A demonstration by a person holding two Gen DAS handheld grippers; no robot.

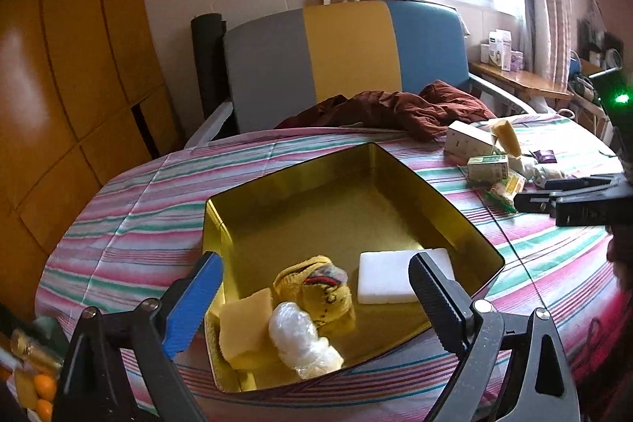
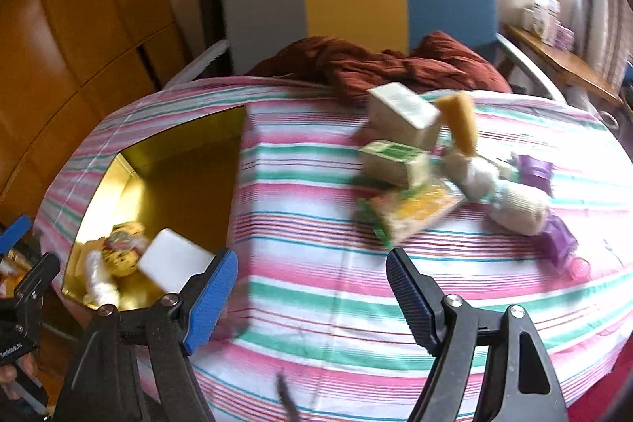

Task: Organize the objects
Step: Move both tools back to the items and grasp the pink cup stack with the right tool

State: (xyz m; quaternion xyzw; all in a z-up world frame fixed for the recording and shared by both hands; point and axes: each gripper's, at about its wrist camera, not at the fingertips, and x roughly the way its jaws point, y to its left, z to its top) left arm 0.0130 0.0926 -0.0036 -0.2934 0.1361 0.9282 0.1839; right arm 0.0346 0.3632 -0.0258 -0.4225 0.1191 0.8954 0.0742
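Note:
An open gold tin [image 1: 290, 169] sits on the striped table and holds a white foam block [image 1: 391, 275], a yellow knitted piece [image 1: 320, 287], a yellow sponge [image 1: 245, 335] and a plastic-wrapped white bundle [image 1: 300, 343]. My left gripper [image 1: 316, 287] hovers open above the tin's near side, gripping nothing. My right gripper [image 2: 310, 287] is open over bare striped cloth [image 2: 316, 323], to the right of the tin [image 2: 190, 145]. Beyond it lies a pile: a white box [image 2: 399, 113], a green box [image 2: 395, 161], a yellow-green packet [image 2: 415, 212], an upright sponge [image 2: 461, 121], a white roll [image 2: 518, 208] and purple packets [image 2: 554, 236].
A rust-brown cloth [image 1: 395, 109] is bunched at the table's far edge, in front of a grey, yellow and blue chair [image 1: 348, 58]. A wooden shelf with boxes [image 1: 514, 78] stands by the window. Wooden wardrobe doors [image 1: 79, 66] fill the left. Small orange items [image 1: 43, 386] lie at lower left.

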